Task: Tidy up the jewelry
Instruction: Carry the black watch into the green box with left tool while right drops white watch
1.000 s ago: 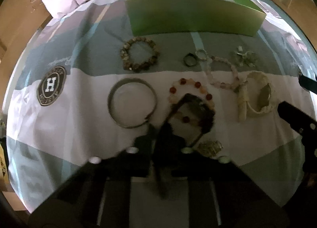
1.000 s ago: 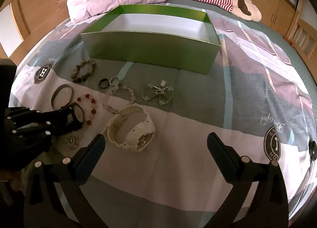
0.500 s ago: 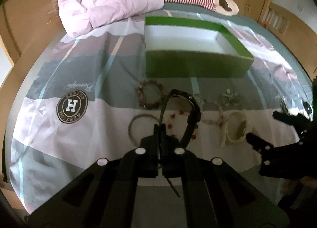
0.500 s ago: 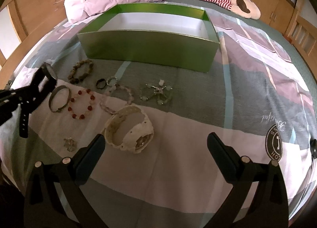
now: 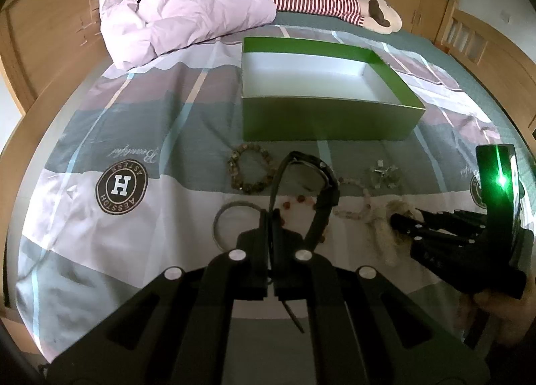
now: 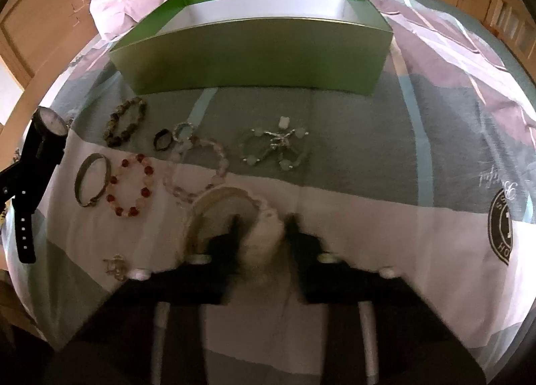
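Jewelry lies in a loose row on the patterned bedsheet point(image 6: 418, 244), in front of the open green box point(image 6: 261, 57), whose white inside holds nothing visible; one piece, a black wristwatch point(image 5: 310, 184), is off the sheet, its strap clamped between the closed fingers of the left gripper point(image 5: 272, 217), the watch arching above the beads below, and in the right wrist view it hangs at the far left with its round face up and the holed strap trailing down. The white watch point(image 6: 234, 217) rests on the sheet nearest the camera, and the right gripper point(image 6: 263, 226) straddles its band, one finger inside the loop and one outside; the jaws are parted around it, and whether they already press it I cannot tell because that part is blurred. Just left of the white watch sits the pale pink bead bracelet point(image 6: 197, 167), then the red bead bracelet point(image 6: 132, 184) and the metal bangle point(image 6: 92, 179); behind them, closer to the box, are the brown stone bracelet point(image 6: 125, 120), a dark ring point(image 6: 163, 139) touching a pale ring point(image 6: 183, 130), and a silver charm bracelet point(image 6: 276, 147); a small clear crystal piece point(image 6: 115, 266) lies apart near the lower left. Beyond the box a crumpled lilac quilt point(image 5: 187, 13) and a red-striped plush toy point(image 5: 318, 3) rest at the head of the bed.
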### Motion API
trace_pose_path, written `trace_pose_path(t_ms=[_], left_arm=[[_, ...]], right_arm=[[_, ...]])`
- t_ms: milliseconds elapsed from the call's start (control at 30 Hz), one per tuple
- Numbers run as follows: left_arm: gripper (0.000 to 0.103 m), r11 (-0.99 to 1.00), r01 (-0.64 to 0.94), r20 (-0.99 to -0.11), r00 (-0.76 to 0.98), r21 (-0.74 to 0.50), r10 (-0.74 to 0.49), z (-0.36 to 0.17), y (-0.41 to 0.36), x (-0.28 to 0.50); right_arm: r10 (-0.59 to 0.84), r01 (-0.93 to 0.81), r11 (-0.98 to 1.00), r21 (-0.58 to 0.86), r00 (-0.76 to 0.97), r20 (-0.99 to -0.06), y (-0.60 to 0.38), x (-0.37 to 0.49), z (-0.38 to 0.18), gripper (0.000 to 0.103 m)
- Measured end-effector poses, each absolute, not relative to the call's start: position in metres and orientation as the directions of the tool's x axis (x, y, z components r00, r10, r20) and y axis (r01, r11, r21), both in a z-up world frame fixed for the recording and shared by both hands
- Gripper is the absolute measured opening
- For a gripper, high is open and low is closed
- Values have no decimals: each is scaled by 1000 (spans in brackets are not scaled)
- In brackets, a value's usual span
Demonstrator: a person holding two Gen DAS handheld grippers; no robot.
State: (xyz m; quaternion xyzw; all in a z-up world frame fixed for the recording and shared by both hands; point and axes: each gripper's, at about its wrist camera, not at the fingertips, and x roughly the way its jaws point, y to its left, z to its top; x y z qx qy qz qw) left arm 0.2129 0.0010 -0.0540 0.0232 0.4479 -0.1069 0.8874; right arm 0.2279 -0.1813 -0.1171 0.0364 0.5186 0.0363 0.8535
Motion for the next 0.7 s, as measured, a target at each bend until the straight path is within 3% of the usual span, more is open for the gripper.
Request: trace_pose_path(t_ms=[500,700], left_arm=[[2,964,239,-694,675,-115,-250,3,2,191],[2,960,268,-623,737,-85,-261,33,-13,174]], right_arm=[[97,-72,995,65,772,-628,-186,183,-6,17],[91,-43,994,97,825,-557,-203,170,29,18]])
